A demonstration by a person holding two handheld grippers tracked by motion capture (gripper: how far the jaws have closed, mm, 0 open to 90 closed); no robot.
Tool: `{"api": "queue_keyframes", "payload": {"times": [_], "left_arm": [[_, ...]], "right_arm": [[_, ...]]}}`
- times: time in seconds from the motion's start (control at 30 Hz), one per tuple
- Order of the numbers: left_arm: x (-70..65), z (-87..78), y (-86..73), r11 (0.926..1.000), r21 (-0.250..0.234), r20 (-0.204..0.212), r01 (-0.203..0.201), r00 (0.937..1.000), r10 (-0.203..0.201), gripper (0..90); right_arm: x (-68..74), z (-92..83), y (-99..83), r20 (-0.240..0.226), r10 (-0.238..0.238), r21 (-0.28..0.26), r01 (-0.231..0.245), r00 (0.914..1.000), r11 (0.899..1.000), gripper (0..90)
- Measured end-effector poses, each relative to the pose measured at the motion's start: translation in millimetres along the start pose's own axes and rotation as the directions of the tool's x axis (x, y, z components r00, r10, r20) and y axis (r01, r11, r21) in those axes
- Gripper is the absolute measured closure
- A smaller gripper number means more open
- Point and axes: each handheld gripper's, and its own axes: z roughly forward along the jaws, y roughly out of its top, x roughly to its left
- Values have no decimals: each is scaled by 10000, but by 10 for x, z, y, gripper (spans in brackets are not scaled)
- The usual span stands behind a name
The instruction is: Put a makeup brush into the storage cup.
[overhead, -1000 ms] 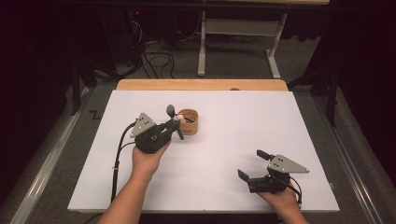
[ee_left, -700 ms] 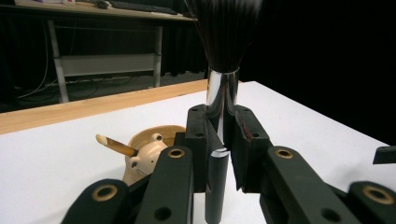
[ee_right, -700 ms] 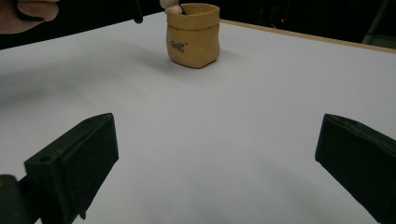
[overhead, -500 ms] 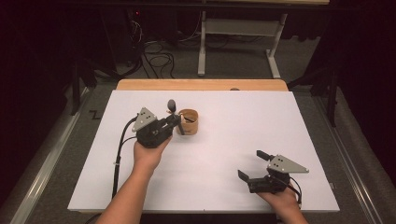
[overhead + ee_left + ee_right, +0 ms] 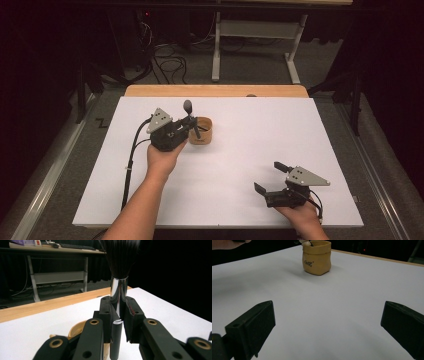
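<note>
Overhead view of a white surface (image 5: 235,165) w/ 2 handheld tools. The left tool (image 5: 186,126) is clamped on a makeup brush (image 5: 191,118), held just beside a small tan pouch-like cup (image 5: 202,131) near the surface's middle-back; the brush's dark bristle head points up, handle end angling down into the cup. Up close, both pads pinch the brush's chrome ferrule (image 5: 117,293). The right tool (image 5: 270,178) rests at the front right, well apart from the cup, jaws spread wide w/ nothing between them.
</note>
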Motion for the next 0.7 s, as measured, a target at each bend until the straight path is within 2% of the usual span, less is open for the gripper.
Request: {"api": "queue_keyframes", "payload": {"times": [0.13, 0.3, 0.7], "left_arm": [[9, 54, 42, 10000, -41, -70, 14, 10000, -14, 783], [13, 118, 77, 10000, -28, -72, -73, 9999, 73, 783], [63, 291, 86, 10000, 71, -327, -7, 9995, 10, 782]], "right_arm": [[10, 6, -1, -32, -58, 10, 58, 10000, 10000, 2], [-6, -14, -3, 6, 100, 0, -100, 9999, 9999, 2], [-2, -26, -1, -81, 32, -28, -32, 10000, 10000, 3]]}}
